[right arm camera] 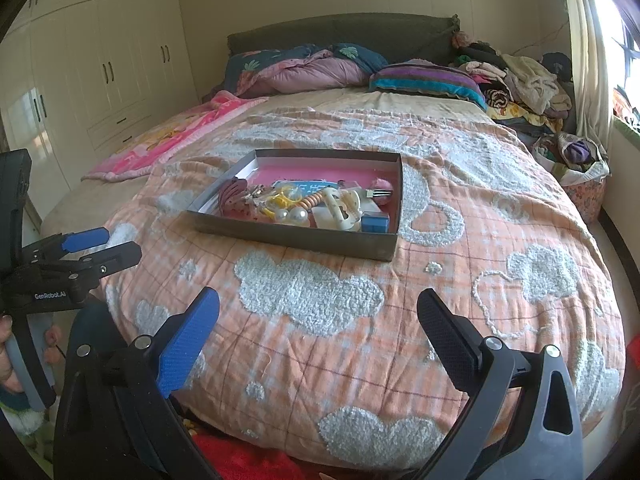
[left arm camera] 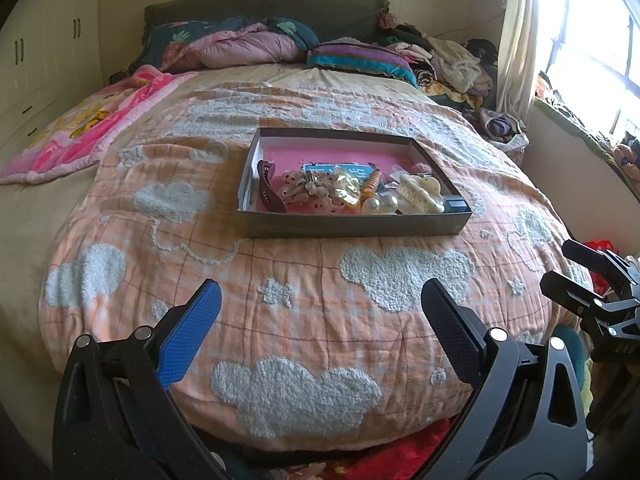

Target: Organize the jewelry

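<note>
Left gripper (left arm camera: pixel 320 332): fingers standing wide apart, nothing between them. One pad (left arm camera: pixel 190 334) is showing a blue ribbed face, the other a black knurled one. Right gripper (right arm camera: pixel 318 334): same build, likewise spread and empty.

Both are hovering low over the near edge of a quilt (left arm camera: pixel 320 280), peach with a thin grid pattern and raised, woolly white cloud patches; the fabric is lying rumpled.

Ahead of both grippers, well apart from the fingertips, a shallow rectangular box (left arm camera: pixel 352 226) is sitting on the quilt: dark card walls, pink floor. The jewelry is lying heaped along its near wall. From the left wrist view, ahead and slightly right:
- a dark maroon toothed claw clip (left arm camera: pixel 270 190), farthest left
- a cream, glossy claw clip (left arm camera: pixel 420 196), toward the right
- two round pearl-like beads (left arm camera: pixel 380 204), smooth and shiny
- an orange spiral coil hair tie (left arm camera: pixel 372 184)
- a small blue cube-shaped box (left arm camera: pixel 456 204) in the near right corner

The middle of the heap is too tangled to separate.

View differences: the right wrist view is showing a person's hand (right arm camera: pixel 6 356) on the left gripper's handle, at its far left, plus tall cream wardrobe doors (right arm camera: pixel 100 64). The left wrist view is showing the right gripper at its right edge and a bright window (left arm camera: pixel 592 40).
</note>
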Action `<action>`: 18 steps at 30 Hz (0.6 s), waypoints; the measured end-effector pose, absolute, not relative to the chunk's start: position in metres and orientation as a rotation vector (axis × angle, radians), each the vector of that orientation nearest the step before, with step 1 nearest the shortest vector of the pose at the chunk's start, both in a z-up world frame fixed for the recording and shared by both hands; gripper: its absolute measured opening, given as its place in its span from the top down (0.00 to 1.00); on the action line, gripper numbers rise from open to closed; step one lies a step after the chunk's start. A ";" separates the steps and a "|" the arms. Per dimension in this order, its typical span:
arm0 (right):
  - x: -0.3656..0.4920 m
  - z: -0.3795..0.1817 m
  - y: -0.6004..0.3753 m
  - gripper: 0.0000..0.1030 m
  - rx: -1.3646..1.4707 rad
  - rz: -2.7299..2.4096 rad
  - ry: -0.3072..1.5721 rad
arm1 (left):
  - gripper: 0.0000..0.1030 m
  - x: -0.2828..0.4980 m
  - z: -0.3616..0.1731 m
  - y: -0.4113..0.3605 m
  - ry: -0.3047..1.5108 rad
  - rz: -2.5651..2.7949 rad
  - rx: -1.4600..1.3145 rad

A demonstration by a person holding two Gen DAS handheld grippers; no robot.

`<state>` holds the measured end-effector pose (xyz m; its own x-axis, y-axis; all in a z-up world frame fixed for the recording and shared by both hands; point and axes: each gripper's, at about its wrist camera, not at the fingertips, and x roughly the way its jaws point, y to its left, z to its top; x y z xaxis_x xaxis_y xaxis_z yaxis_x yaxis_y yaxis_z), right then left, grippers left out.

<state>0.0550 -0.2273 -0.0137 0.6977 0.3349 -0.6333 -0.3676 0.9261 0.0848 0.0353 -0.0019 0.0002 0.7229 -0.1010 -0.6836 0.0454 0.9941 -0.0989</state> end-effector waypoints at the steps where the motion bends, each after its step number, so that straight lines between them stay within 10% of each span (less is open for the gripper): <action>1: 0.054 -0.014 -0.227 0.04 -0.050 0.391 0.695 | 0.09 0.035 0.000 -0.002 0.759 -0.079 -0.078; 18: 0.052 -0.012 -0.228 0.04 -0.050 0.389 0.690 | 0.09 0.034 0.001 -0.001 0.761 -0.076 -0.079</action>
<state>0.0520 -0.2278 -0.0119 0.7024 0.3334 -0.6289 -0.3660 0.9269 0.0826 0.0340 -0.0015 0.0011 0.7216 -0.0978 -0.6854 0.0405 0.9942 -0.0993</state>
